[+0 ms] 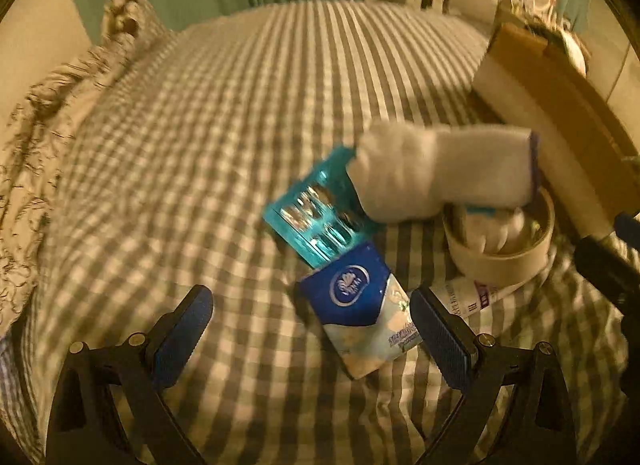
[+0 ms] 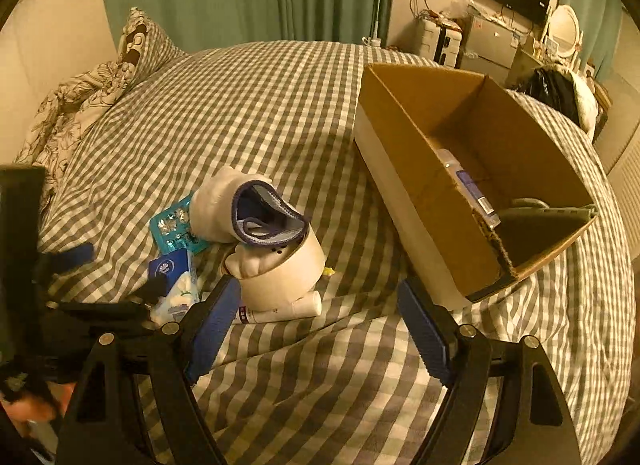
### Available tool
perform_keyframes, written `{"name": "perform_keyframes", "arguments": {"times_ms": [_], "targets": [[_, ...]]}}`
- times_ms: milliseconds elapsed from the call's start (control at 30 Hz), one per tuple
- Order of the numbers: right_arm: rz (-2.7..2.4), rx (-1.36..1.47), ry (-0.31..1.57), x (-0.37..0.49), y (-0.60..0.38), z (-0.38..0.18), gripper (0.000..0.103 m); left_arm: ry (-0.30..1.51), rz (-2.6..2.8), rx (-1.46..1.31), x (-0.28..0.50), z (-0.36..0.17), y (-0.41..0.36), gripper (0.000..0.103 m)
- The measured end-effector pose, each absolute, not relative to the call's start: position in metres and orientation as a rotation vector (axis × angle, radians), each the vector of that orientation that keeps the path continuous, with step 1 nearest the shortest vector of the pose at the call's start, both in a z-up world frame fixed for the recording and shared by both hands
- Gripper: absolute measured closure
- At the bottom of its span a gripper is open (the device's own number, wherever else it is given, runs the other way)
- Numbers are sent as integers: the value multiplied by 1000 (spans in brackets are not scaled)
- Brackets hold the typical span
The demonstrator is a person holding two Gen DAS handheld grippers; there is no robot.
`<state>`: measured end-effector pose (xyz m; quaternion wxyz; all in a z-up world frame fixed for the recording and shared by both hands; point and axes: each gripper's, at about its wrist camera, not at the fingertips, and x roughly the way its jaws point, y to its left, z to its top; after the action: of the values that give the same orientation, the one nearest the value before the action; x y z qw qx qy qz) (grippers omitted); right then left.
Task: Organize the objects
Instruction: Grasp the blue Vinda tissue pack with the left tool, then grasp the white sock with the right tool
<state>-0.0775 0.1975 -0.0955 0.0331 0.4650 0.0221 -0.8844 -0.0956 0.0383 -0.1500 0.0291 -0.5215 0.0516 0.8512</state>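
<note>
A blue and white tissue pack (image 1: 360, 305) lies on the checked bed, just ahead of my open left gripper (image 1: 312, 329), near its right finger. Behind it sit a teal blister pack (image 1: 316, 217), a white sock (image 1: 444, 173) and a round cream container (image 1: 504, 249) over a white tube (image 1: 476, 297). In the right wrist view the same pile shows: tissue pack (image 2: 172, 277), blister pack (image 2: 172, 225), sock (image 2: 248, 209), container (image 2: 288, 273), tube (image 2: 280, 311). My right gripper (image 2: 320, 325) is open and empty, between the pile and the cardboard box (image 2: 404, 193).
The open cardboard box (image 1: 532, 97) stands on the bed at the right and holds a flat packet (image 2: 472, 185) and a dark item (image 2: 540, 213). Pillows (image 2: 80, 101) lie at the far left. Green curtains, a TV and furniture stand beyond the bed.
</note>
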Motion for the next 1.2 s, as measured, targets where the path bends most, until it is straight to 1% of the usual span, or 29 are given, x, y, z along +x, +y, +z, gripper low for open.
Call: {"name": "perform_keyframes", "arguments": {"times_ms": [133,200,233,267,300,333,367,467,567,633,800,833,867,900,967,1000,1033,1067,1200], "targets": [[-2704,1448,53,-83,196,-98,22,125,2554,-1694,-106,-168,43,2],[-2705,1441,44,-84,197,-99,22,91,2521,-1732,-110,-176,41,4],[-2706,1439,42,-85,195,-99,22,69,2509,-1742,-111,-179,41,8],[-2705,1436,39,-86,195,-99,22,49,2499,-1734,-110,-179,40,17],[-2703,1433,36,-87,194,-99,22,44,2492,-1723,-109,-178,41,22],[-2700,1431,35,-88,194,-99,22,38,2478,-1711,-108,-177,43,37],[-2696,1428,36,-89,192,-99,22,37,2464,-1700,-106,-177,44,40],[-2686,1409,52,-95,185,-99,22,21,2501,-1645,-98,-167,42,44],[-2670,1373,70,-99,180,-96,22,-62,2544,-1586,-91,-150,29,44],[-2665,1354,88,-103,174,-95,22,-83,2569,-1562,-92,-140,20,45],[-2607,1363,165,-123,155,-104,22,-71,2657,-1522,-97,-123,1,45],[-2595,1374,183,-126,151,-107,25,-70,2667,-1520,-98,-122,-3,45],[-2581,1388,198,-130,148,-111,31,-72,2672,-1524,-96,-120,-5,45],[-2571,1402,206,-133,146,-113,36,-78,2673,-1529,-94,-120,-8,45],[-2558,1426,219,-137,144,-119,53,-86,2669,-1540,-95,-123,-12,45],[-2555,1432,224,-138,144,-120,59,-86,2667,-1542,-90,-123,-12,45],[-2560,1433,230,-138,144,-121,71,-84,2666,-1542,-89,-124,-11,44],[-2559,1428,228,-137,144,-121,80,-78,2665,-1537,-86,-122,-10,44],[-2591,1365,224,-125,144,-110,90,-62,2673,-1510,-83,-114,-5,44]]}}
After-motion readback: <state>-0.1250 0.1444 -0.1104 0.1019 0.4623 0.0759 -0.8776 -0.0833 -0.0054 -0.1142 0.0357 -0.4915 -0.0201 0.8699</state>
